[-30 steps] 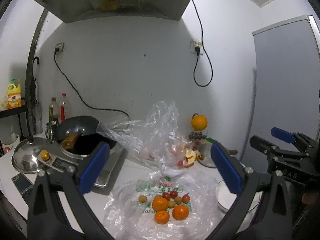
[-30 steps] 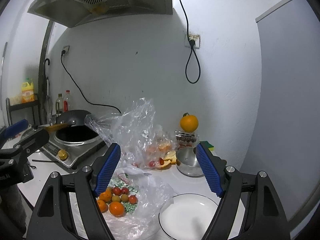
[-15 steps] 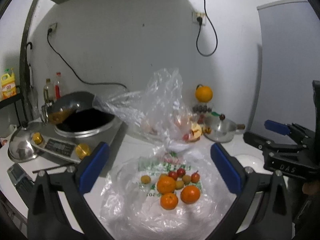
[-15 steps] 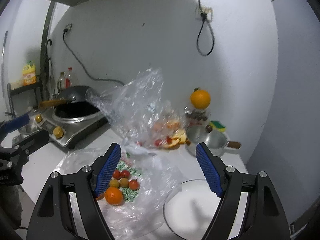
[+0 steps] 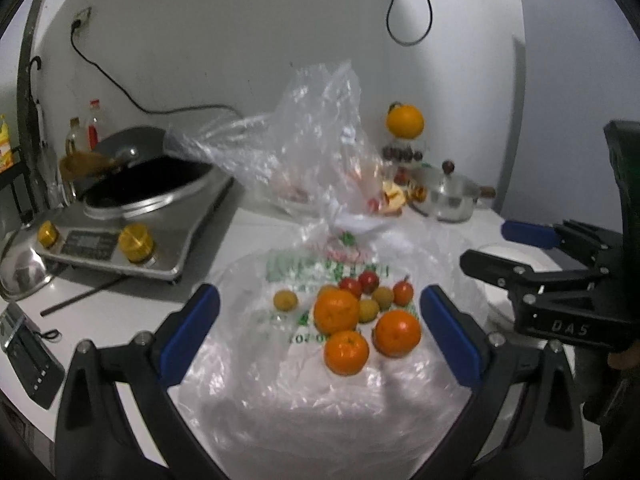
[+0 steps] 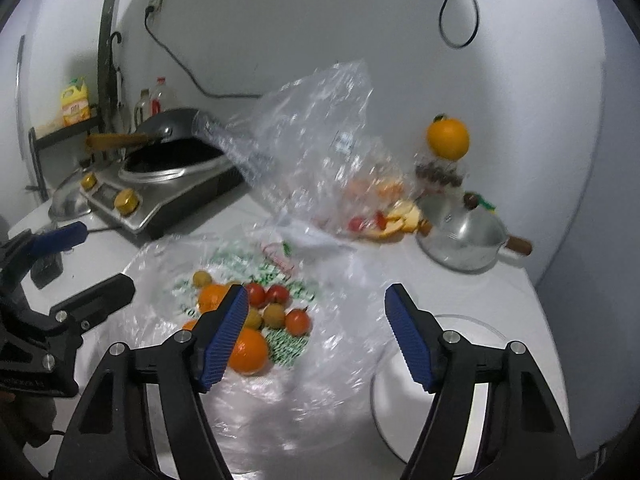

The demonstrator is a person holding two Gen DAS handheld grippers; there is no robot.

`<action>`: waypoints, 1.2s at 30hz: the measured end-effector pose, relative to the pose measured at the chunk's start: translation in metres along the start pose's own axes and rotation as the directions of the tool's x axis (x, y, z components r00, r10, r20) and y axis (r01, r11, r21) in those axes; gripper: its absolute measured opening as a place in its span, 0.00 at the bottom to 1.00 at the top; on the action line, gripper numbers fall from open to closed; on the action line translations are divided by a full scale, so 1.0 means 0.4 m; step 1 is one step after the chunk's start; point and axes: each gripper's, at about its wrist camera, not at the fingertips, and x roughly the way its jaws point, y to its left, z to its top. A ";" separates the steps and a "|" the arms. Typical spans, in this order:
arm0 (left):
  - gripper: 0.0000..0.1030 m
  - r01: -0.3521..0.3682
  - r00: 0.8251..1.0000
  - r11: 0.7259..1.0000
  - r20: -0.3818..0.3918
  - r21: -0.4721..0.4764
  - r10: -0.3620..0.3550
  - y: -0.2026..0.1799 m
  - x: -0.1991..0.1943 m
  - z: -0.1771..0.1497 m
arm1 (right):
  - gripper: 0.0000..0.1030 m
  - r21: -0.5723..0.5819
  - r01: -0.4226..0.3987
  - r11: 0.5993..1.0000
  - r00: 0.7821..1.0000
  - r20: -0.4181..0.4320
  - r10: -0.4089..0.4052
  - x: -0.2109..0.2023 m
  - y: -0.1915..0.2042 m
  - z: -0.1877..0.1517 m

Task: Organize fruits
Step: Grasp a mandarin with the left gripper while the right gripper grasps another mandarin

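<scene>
The step in hand looks like the approach: both the left hand-held gripper (image 5: 320,328) and right hand-held gripper (image 6: 314,334) hang released, grasping nothing, above the fruits (image 5: 352,316) lying on a plastic bag (image 5: 320,392) on the surface (image 5: 120,312). Next, likely closing on one fruit for the white plate (image 6: 472,364) beside it.

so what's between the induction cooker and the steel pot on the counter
In both wrist views, a crumpled clear plastic bag stands between the silver induction cooker and the lidded steel pot.
</scene>
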 end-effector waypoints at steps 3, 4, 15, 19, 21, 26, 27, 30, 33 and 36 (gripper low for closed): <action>0.87 0.018 0.998 1.000 -0.057 -0.009 -0.019 -0.001 0.035 -0.020 | 0.60 -0.011 -0.039 0.999 0.998 -0.048 0.039 0.035 0.008 -0.015; 0.87 0.020 0.997 1.000 -0.069 -0.011 -0.021 -0.003 0.044 -0.027 | 0.59 -0.013 -0.050 0.999 0.997 -0.064 0.049 0.047 0.011 -0.023; 0.63 0.039 0.984 0.999 -0.174 0.007 -0.037 0.009 0.112 -0.061 | 0.51 0.024 -0.184 0.983 0.971 -0.149 0.186 0.143 0.041 -0.060; 0.61 0.047 0.977 0.999 -0.208 0.003 -0.045 0.005 0.137 -0.071 | 0.44 0.038 -0.224 0.974 0.959 -0.169 0.227 0.164 0.041 -0.068; 0.61 0.051 0.975 0.999 -0.217 -0.001 -0.050 0.004 0.143 -0.073 | 0.38 0.024 -0.222 0.975 0.958 -0.180 0.223 0.171 0.046 -0.071; 0.59 0.050 0.973 0.999 -0.225 0.015 -0.046 -0.002 0.152 -0.069 | 0.34 0.029 -0.269 0.963 0.946 -0.181 0.270 0.181 0.047 -0.072; 0.58 0.048 0.973 0.999 -0.226 0.020 -0.042 -0.004 0.152 -0.069 | 0.34 0.041 -0.283 0.958 0.941 -0.183 0.286 0.187 0.042 -0.072; 0.55 0.047 0.971 0.998 -0.236 0.040 -0.036 -0.009 0.160 -0.073 | 0.34 0.089 -0.339 0.937 0.916 -0.194 0.350 0.201 0.022 -0.070; 0.52 0.064 0.964 0.997 -0.261 0.054 -0.048 -0.014 0.172 -0.084 | 0.34 0.121 -0.369 0.921 0.899 -0.204 0.387 0.207 0.008 -0.068; 0.52 0.072 0.960 0.995 -0.275 0.069 -0.051 -0.023 0.183 -0.091 | 0.36 0.162 -0.402 0.901 0.878 -0.212 0.429 0.215 -0.003 -0.073</action>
